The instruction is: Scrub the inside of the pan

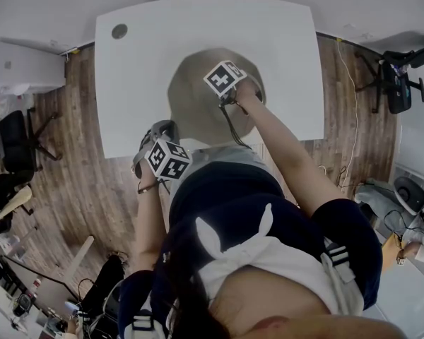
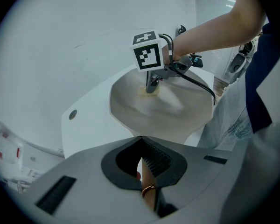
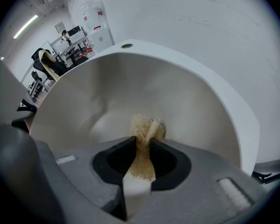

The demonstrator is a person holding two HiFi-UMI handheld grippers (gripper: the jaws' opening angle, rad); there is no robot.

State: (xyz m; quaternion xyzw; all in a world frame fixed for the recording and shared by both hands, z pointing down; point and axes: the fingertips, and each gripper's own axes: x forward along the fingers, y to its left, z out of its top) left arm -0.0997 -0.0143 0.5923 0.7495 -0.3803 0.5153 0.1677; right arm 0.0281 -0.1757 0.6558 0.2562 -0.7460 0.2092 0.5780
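Note:
A wide cream pan (image 1: 195,103) stands on the white table (image 1: 148,62) near its front edge. In the right gripper view my right gripper (image 3: 142,141) points down into the pan (image 3: 186,101), shut on a tan scrub sponge (image 3: 147,127) that presses on the pan's floor. The left gripper view shows that gripper (image 2: 151,84) and the sponge (image 2: 147,91) at the far side of the pan (image 2: 168,113). My left gripper (image 2: 142,146) is shut on the pan's thin wooden handle (image 2: 147,181), which carries a copper ring. In the head view it (image 1: 157,140) sits at the table's front edge.
A round cable hole (image 1: 119,31) lies at the table's far left corner. Office chairs stand on the wood floor at the left (image 1: 14,143) and right (image 1: 399,83). The person's body fills the lower half of the head view.

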